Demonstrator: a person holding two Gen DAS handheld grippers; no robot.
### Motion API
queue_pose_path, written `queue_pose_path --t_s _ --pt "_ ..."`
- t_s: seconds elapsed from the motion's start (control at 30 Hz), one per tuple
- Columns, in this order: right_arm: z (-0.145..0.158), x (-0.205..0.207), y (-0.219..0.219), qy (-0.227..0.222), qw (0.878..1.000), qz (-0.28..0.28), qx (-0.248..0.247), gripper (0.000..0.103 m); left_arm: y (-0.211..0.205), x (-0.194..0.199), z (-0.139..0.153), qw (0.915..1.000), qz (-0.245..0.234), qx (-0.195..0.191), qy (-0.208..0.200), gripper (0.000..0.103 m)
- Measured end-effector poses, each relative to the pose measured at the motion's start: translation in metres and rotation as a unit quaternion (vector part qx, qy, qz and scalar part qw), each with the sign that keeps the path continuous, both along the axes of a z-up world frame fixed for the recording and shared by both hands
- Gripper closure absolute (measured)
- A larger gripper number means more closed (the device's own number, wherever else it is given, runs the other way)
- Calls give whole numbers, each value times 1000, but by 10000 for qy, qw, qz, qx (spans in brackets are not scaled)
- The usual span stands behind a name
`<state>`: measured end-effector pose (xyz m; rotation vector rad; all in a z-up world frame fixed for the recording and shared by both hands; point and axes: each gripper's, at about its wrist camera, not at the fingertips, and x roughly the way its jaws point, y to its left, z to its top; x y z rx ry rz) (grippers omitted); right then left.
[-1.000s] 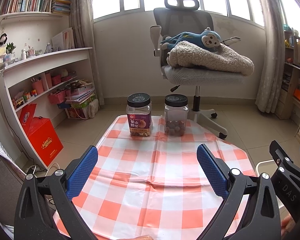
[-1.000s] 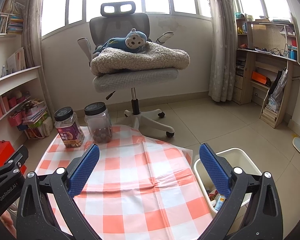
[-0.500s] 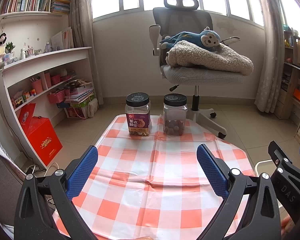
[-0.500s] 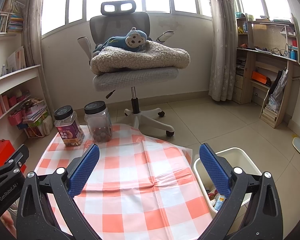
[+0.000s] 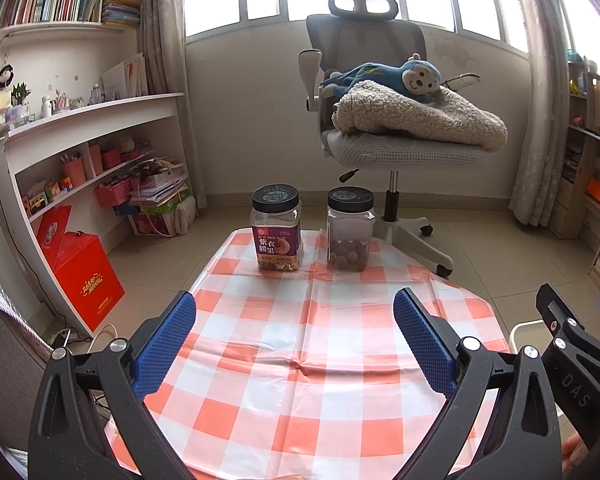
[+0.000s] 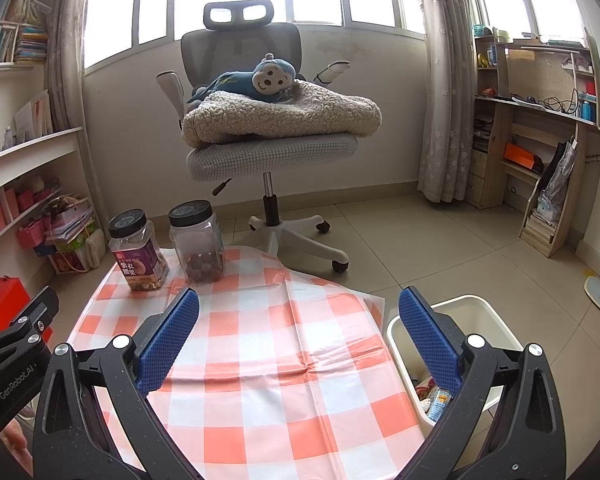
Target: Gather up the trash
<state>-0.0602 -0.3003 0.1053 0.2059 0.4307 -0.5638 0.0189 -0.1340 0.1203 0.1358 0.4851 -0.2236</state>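
Over the checked tablecloth (image 5: 300, 352) I have both grippers hovering, and neither holds anything. My left gripper (image 5: 294, 320) has its blue fingers spread wide apart above the near half of the cloth; my right gripper (image 6: 298, 320) is just as wide open, its right finger hanging over the white bin (image 6: 496, 320) that stands on the floor just beside the cloth's right edge. Trash (image 6: 434, 396) lies inside that bin — wrappers and small packets, too jumbled to name. On the far end of the cloth two black-lidded jars stand upright just beside each other: a labelled nut jar (image 5: 276, 232) on the left and a clear jar (image 5: 350, 234) on the right. Beyond the cloth, an office chair (image 5: 384, 144) carries a fleece blanket (image 5: 416, 118) and a blue plush monkey (image 5: 400, 78).
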Motion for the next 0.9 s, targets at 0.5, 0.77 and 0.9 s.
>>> queue_pose_path --t_s 0.5,0.77,0.9 --pt "-1 -2 0 13 10000 14 -9 7 -5 -6 -4 9998 -138 22 -119 7" --pt "0 -2 -1 15 10000 27 -12 7 -3 -4 -5 9998 -173 -44 -88 12" --pt "0 -3 -2 11 10000 33 -15 7 -1 -1 -5 9998 -159 -132 -15 12"
